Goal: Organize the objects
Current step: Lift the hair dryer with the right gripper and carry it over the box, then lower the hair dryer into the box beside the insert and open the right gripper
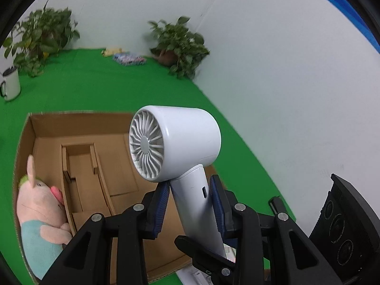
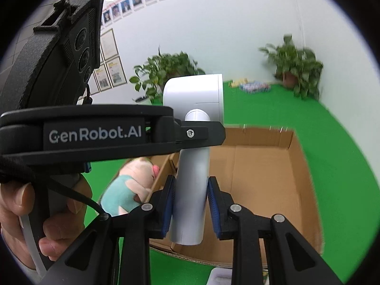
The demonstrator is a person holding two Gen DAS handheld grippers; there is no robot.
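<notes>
The hair dryer [image 1: 187,140] looks smooth, satin white plastic; the box [image 1: 114,152] is matt brown corrugated cardboard; the toy [image 1: 40,213] is soft plush cloth.

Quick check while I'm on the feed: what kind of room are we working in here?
Probably an office or lab set up for recording, not a home: a bright green cloth-covered tabletop against plain white walls, a row of portrait photos and framed notices on the wall, and leafy potted plants as props.

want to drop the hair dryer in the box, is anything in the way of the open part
Nothing visible blocks it. The hair dryer, held by both grippers, hangs above the cardboard box. The plush toy lies in the left end behind a cardboard divider; the wide compartment under the dryer shows bare cardboard.
</notes>
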